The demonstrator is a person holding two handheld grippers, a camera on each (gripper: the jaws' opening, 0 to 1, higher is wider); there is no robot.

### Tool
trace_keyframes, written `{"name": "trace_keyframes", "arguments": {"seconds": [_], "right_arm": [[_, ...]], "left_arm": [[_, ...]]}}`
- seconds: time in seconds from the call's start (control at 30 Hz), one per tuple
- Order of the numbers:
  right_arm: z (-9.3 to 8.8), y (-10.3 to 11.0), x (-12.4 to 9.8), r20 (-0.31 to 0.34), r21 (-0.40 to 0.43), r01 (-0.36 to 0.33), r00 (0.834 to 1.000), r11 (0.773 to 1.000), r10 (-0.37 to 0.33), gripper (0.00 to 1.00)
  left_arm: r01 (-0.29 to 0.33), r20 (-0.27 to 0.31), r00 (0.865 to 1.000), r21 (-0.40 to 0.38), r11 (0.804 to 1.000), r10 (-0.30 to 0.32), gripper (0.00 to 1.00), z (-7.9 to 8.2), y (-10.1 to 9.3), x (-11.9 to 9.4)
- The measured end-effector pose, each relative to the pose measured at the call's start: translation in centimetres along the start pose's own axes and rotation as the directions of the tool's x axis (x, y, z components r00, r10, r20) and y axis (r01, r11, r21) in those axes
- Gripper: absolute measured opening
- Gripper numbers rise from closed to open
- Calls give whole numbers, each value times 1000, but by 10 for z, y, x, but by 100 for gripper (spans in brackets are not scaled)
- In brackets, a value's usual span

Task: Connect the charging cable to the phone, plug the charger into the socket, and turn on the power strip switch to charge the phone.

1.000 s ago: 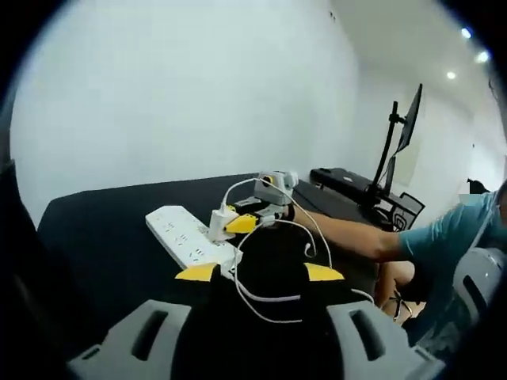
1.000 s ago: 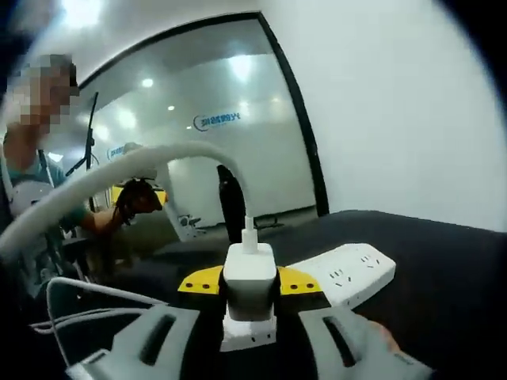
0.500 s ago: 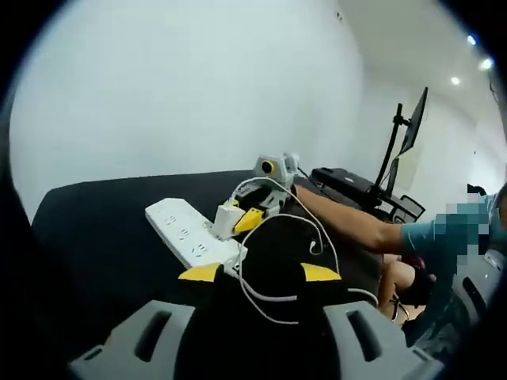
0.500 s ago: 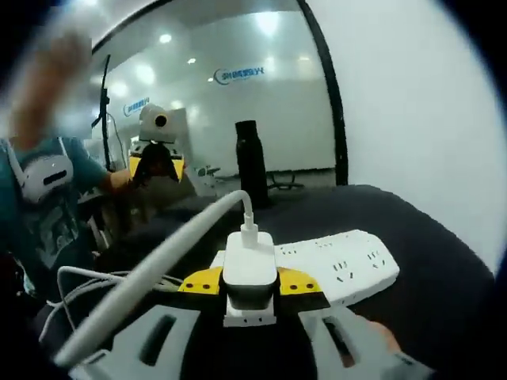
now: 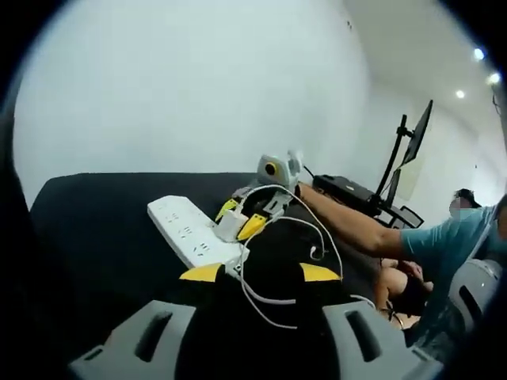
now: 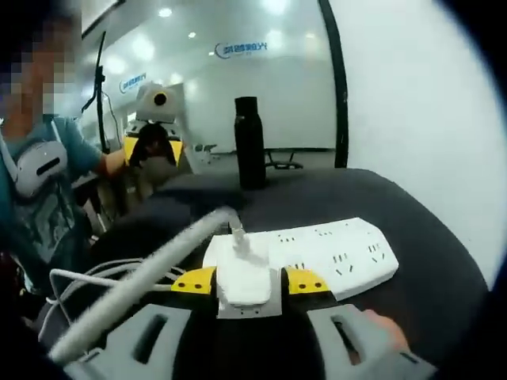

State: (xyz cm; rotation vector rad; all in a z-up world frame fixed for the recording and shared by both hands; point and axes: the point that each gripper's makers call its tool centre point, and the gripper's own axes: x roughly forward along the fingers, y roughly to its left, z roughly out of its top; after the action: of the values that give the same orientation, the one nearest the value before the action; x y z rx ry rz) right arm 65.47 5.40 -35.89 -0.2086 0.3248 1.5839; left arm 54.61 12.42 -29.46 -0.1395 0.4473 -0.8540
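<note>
My right tongs point(image 6: 248, 281) clamp the white square plastic charger point(image 6: 247, 279) just over the near end of the white oblong power strip point(image 6: 325, 252) on the black tabletop point(image 6: 412, 237), white cable point(image 6: 139, 289) trailing left, while my left tongs point(image 5: 260, 272) sit apart, holding nothing.

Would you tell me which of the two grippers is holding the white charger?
The right gripper: its yellow-tipped jaws clamp the charger over the power strip; the left gripper holds a dark object, not the charger.
</note>
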Motion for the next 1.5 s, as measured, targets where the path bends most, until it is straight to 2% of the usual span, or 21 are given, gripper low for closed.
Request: {"name": "trace_keyframes", "arguments": {"seconds": [0.07,0.23,0.4,0.43,0.47,0.53,0.7,0.8,0.9,1.07,1.2,1.37,1.5], "right_arm": [[7,-3,-4,29,9,10,1000,1000,-10,31],[10,-4,-9,22,-10,22,1000,1000,-21,31],[22,-7,-26,108,21,47,993,999,-49,31],[26,-8,-29,138,36,54,989,998,-59,27],[29,-8,-33,163,54,59,984,997,-68,19],[30,-5,-32,180,77,46,982,996,-59,17],[27,-1,-19,159,48,44,986,998,-51,13],[30,0,-15,178,41,43,983,998,-50,7],[34,-1,-13,216,74,41,975,996,-56,6],[37,-4,-10,193,117,54,978,992,-76,5],[38,-1,-6,150,89,77,985,993,-90,5],[36,-1,-4,154,86,83,983,993,-96,4],[35,-2,-4,169,132,73,981,989,-95,4]], "left_arm": [[-2,-1,1000,0,1000,2,33,0,1,-1],[0,8,1000,-5,1000,0,32,1,0,-2],[2,3,1000,-5,1000,-2,32,-2,1,0],[3,2,1000,-4,1000,-3,32,-3,1,0],[5,4,1000,-7,1000,-5,32,-2,2,0],[6,7,1000,-9,1000,-6,31,-2,2,1],[13,9,1000,-20,1000,-13,31,-4,3,4],[16,9,1000,-22,1000,-16,31,-6,4,5],[15,6,1000,-20,1000,-15,30,-9,7,4],[16,12,1000,-37,999,-16,29,-8,16,1],[21,17,1000,-36,999,-20,29,-9,13,3],[28,23,999,-39,999,-27,29,-9,12,3],[28,23,999,-37,999,-27,29,-10,12,0]]}}
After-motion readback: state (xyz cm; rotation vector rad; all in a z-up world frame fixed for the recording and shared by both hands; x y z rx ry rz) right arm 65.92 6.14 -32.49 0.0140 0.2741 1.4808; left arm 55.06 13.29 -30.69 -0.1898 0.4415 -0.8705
